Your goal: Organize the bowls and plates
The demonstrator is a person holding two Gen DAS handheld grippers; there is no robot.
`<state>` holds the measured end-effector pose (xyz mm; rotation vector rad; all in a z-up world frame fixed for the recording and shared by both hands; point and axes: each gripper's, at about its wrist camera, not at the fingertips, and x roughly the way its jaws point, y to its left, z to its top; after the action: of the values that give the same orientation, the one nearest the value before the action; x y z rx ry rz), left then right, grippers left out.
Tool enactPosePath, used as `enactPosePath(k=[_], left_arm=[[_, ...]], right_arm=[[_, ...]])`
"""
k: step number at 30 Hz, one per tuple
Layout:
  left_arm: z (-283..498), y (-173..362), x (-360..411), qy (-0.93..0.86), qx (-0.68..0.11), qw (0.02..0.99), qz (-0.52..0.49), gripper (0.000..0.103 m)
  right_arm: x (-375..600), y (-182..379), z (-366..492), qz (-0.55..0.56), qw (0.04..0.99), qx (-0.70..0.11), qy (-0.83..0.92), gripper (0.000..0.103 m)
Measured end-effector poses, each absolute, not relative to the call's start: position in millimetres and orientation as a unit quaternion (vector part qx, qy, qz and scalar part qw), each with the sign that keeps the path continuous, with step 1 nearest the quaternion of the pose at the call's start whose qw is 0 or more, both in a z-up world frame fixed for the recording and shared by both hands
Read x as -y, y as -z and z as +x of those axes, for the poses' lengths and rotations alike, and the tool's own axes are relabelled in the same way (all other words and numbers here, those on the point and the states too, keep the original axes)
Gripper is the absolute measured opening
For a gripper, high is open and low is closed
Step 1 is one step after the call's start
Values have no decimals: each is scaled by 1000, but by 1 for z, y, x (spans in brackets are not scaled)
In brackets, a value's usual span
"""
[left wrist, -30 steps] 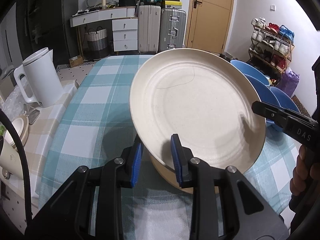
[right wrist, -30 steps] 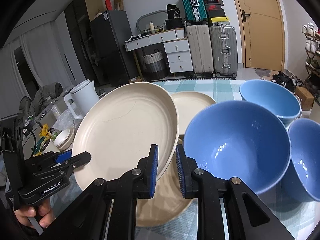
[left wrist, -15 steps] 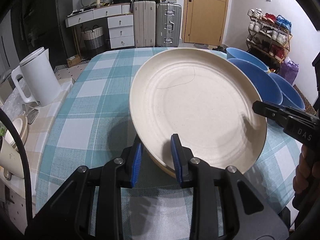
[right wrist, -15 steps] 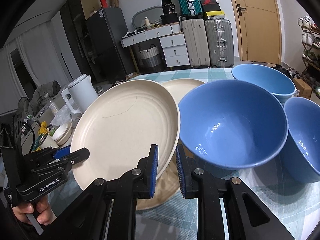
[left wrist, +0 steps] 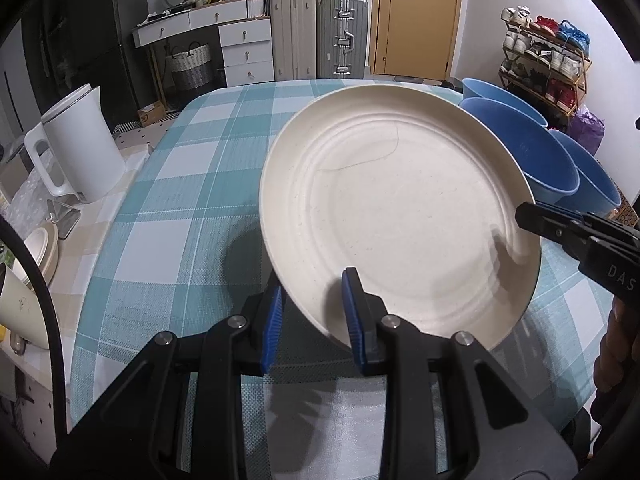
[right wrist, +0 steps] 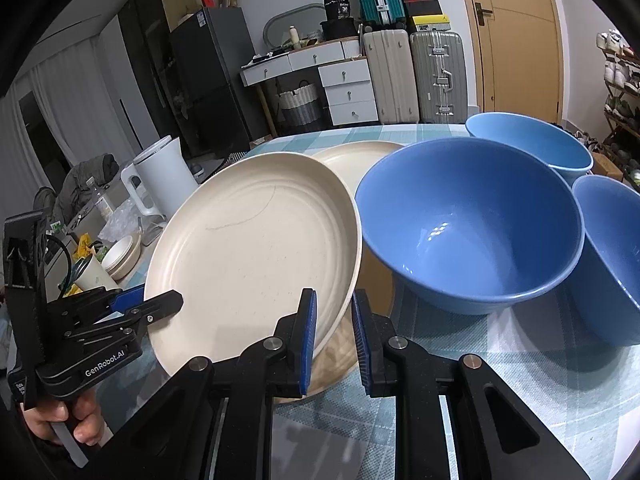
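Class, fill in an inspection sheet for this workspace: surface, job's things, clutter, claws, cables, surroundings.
Surface: table under a teal checked tablecloth.
Job's things: cream plate held tilted above a second plate; three blue bowls, the nearest upright beside them.
Clutter: white kettle and small dishes on the side counter.
Claws: left claw and right claw each clamp the cream plate's rim.
Cables: black cable at the left edge.
Surroundings: suitcases, drawers, door, shoe rack.

white kettle (left wrist: 76,148) left of table | suitcases (left wrist: 320,36) by door (left wrist: 416,16)
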<state>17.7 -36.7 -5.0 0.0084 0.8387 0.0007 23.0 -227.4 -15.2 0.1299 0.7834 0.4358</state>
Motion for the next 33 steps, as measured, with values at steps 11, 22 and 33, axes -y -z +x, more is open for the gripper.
enactPosePath(k=[11,22,33], left_arm=[[23,17,32,-5,-415,910,6,26],[27,26,40,-2,-417,909,17,26],[33,31,49,-16,-419,907,39,26]], right_arm=[[223,21,29,59,896,-386,-209,19],[223,33,35,63,894,-397,-200,19],[214,40,41,56,894,-404,-188,19]])
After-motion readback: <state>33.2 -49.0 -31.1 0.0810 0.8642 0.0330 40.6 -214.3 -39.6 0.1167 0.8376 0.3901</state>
